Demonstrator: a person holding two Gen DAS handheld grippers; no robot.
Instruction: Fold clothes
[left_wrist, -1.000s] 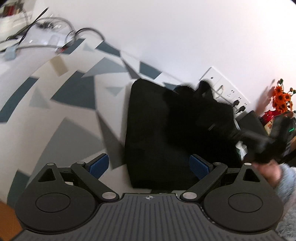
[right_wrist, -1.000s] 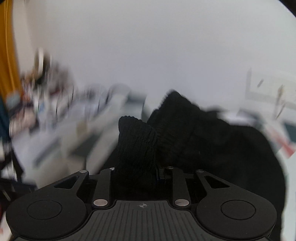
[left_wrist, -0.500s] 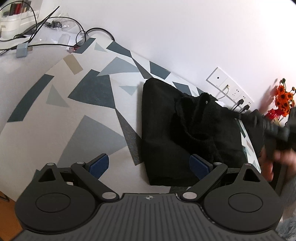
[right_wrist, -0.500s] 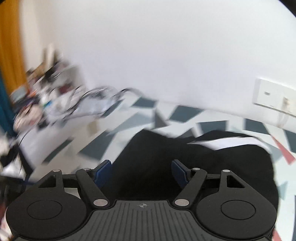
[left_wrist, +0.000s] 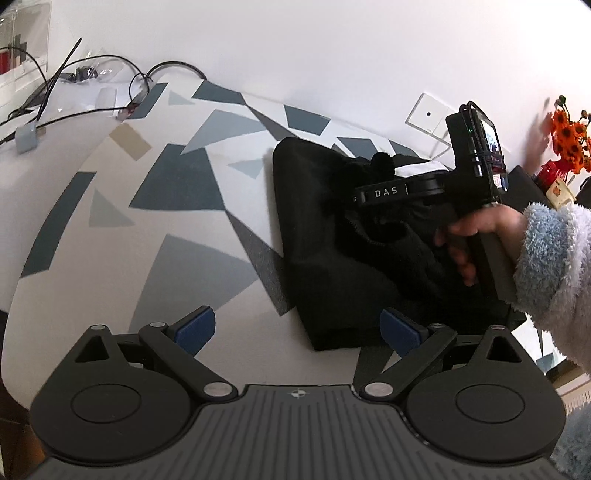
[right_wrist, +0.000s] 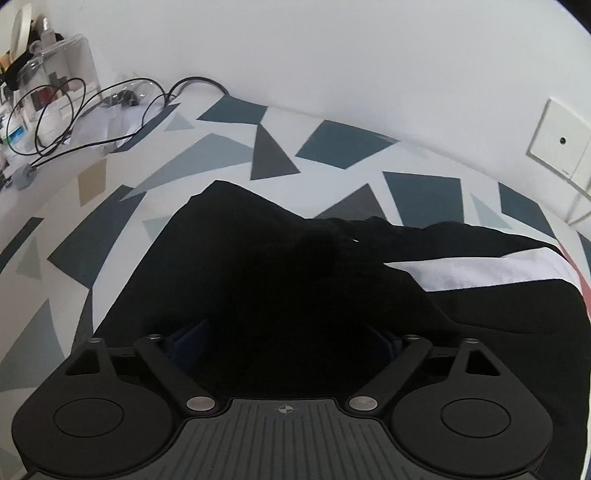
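Black garment (left_wrist: 332, 258) is laid on the patterned table (left_wrist: 147, 229), part-folded — sleeve fold judged just released. Right gripper (right_wrist: 284, 339) jaws have just been opening, nothing clamped; left gripper (left_wrist: 295, 328) is held open, empty. Next — a fresh edge must be gripped.

Fluffy blue-white sleeve (left_wrist: 550, 258), black gripper (left_wrist: 297, 330), blue-padded jaws

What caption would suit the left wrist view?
Open left gripper waits beside the folded black garment while the right gripper hovers above it.
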